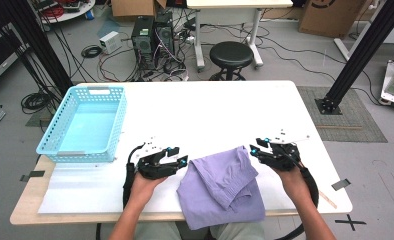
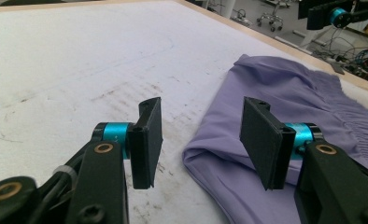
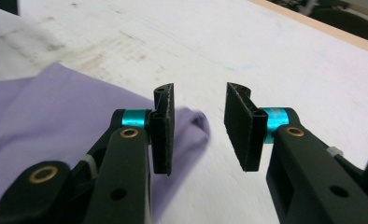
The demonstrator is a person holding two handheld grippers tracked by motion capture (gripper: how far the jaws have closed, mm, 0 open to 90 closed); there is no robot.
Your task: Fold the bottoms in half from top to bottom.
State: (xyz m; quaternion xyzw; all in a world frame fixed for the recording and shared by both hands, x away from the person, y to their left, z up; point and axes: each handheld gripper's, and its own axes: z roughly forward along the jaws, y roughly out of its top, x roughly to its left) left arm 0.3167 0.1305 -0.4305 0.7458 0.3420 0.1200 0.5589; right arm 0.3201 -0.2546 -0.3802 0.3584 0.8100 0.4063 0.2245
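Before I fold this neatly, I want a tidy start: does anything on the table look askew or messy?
Yes. The purple garment lies rumpled and crooked, one layer folded unevenly over another, and its near edge hangs over the table front. The table's white surface is scuffed with dark smudges. The blue basket sits straight, empty.

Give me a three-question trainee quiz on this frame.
1. True or false: the cloth lies inside the basket.
2. Which hand-held gripper has the cloth's edge under its open jaws: A left, B right, C both?
3. Fill in: the basket sits at the table's ____ side in the high view.

Key: 1 false, the cloth lies on the table between the grippers. 2 A; the right one's gap shows bare table. 3 left.
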